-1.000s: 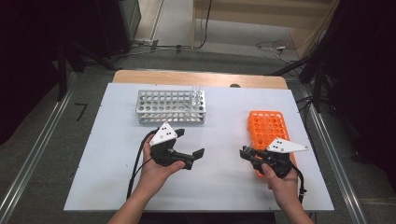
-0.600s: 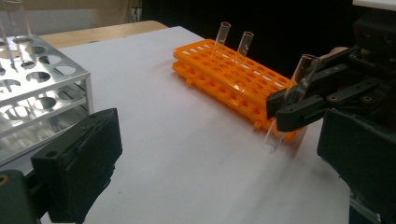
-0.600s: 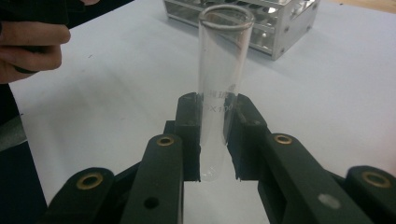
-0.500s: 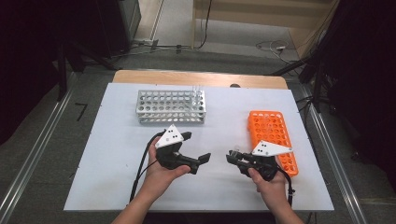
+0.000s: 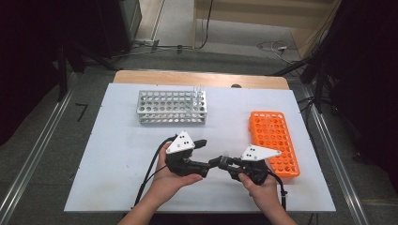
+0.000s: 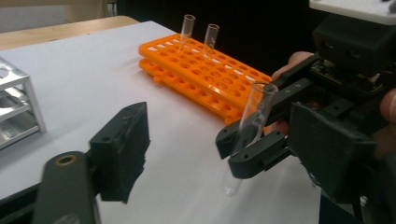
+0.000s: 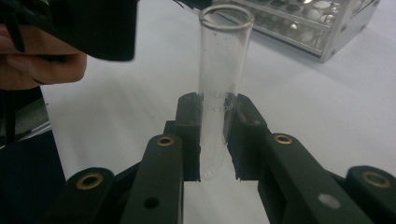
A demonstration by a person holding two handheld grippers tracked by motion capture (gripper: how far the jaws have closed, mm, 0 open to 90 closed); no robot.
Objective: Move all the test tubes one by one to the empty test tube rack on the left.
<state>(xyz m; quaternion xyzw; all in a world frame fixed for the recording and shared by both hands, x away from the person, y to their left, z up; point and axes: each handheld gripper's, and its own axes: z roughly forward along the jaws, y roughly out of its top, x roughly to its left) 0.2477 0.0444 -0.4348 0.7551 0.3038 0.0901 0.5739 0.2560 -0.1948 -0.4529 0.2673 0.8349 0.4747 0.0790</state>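
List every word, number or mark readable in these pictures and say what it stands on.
test tube: faint white print at the level of the pads of the right gripper, too blurred to read for certain.
orange rack: no legible label.
metal rack: no legible label.

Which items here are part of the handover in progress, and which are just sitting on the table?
In play:
- glass test tube
- right claw, shut on it
- left claw, jaws just been closing, nothing between them

Sitting idle:
- orange rack
- metal rack
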